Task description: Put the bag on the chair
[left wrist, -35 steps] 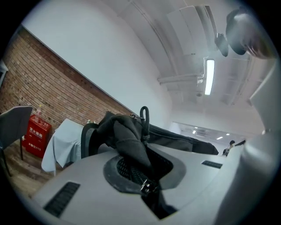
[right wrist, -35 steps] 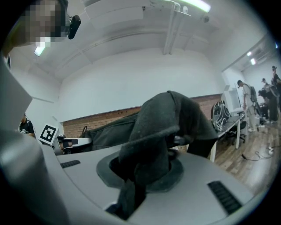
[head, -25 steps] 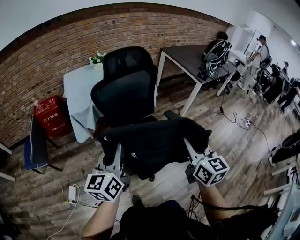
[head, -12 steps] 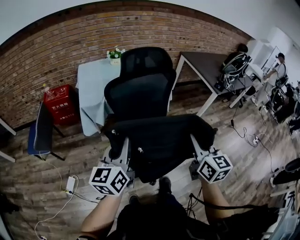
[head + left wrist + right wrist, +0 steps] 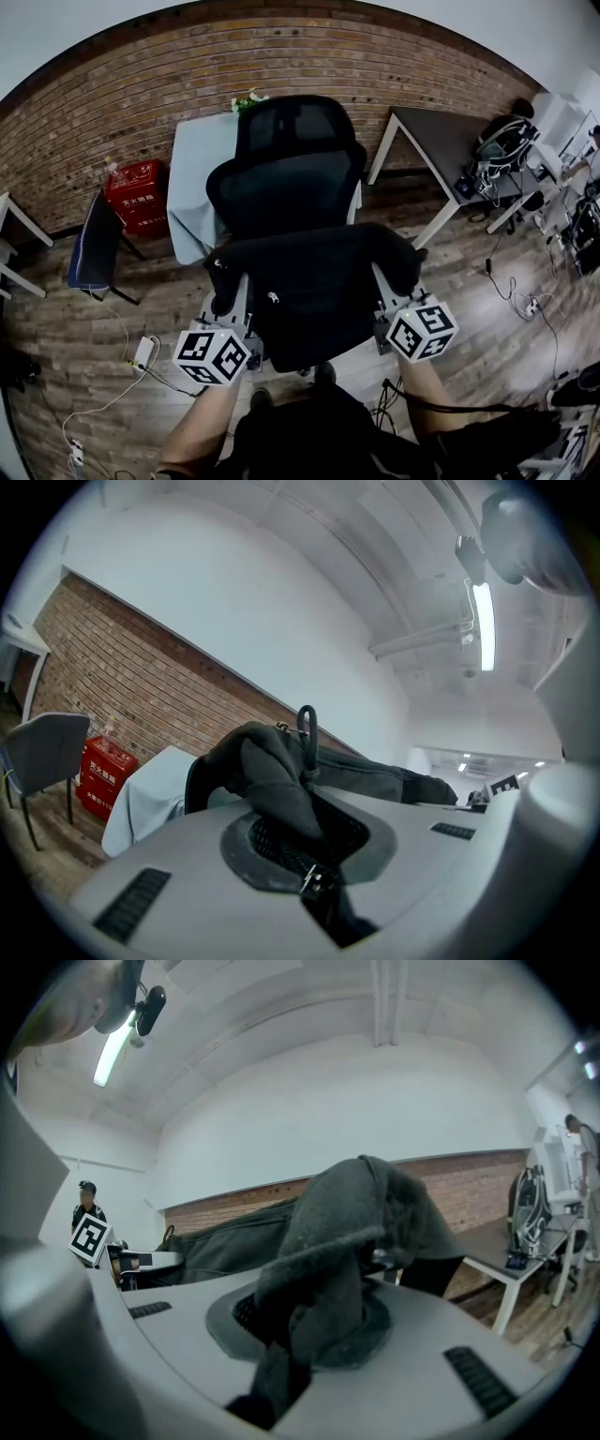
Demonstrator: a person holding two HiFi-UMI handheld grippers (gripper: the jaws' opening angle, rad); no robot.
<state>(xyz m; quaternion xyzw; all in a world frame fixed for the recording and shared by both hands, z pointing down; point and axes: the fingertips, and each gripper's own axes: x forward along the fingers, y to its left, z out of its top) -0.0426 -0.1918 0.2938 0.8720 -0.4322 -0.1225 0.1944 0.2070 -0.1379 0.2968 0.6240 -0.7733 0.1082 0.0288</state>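
1. While gripped at both ends, spans the middle of the head view from the 9 o'clock side to the 3 o'clock side: black bag (image 5: 314, 281), roughly level, raised just in front of the black office chair (image 5: 291, 178).
2. Sits at 7 o'clock under the bag's end: left gripper (image 5: 232, 298), marker cube nearest the person.
3. Seen in the left gripper view, clamps shut on a dark fold of the bag (image 5: 272, 780), with a metal zipper pull (image 5: 314, 878) hanging in the narrow slot between the jaws and a small black loop (image 5: 307, 728) standing up at 12 o'clock.
4. Sits at 4 o'clock: right gripper (image 5: 384, 281), marker cube likewise toward the person.
5. Seen in the right gripper view, pinches bunched grey-black fabric of the bag (image 5: 347, 1232), jaws nearly together with cloth squeezed through the gap.
6. Rises at 12 o'clock above the bag: backrest and headrest of the chair; seat covered by the bag, contact with it not discernible.
7. Stands behind the chair toward 11 o'clock: draped worktop (image 5: 192, 187) under pale blue cloth, flowers (image 5: 246, 99) at its far edge, red box (image 5: 136, 192) beside it against the brick wall (image 5: 141, 94).
8. Stands at 2 o'clock: dark worktop (image 5: 436, 136) on white legs, carrying a backpack (image 5: 502, 150); at 8 o'clock, white power strip (image 5: 142, 352) on the wooden floor (image 5: 66, 328).
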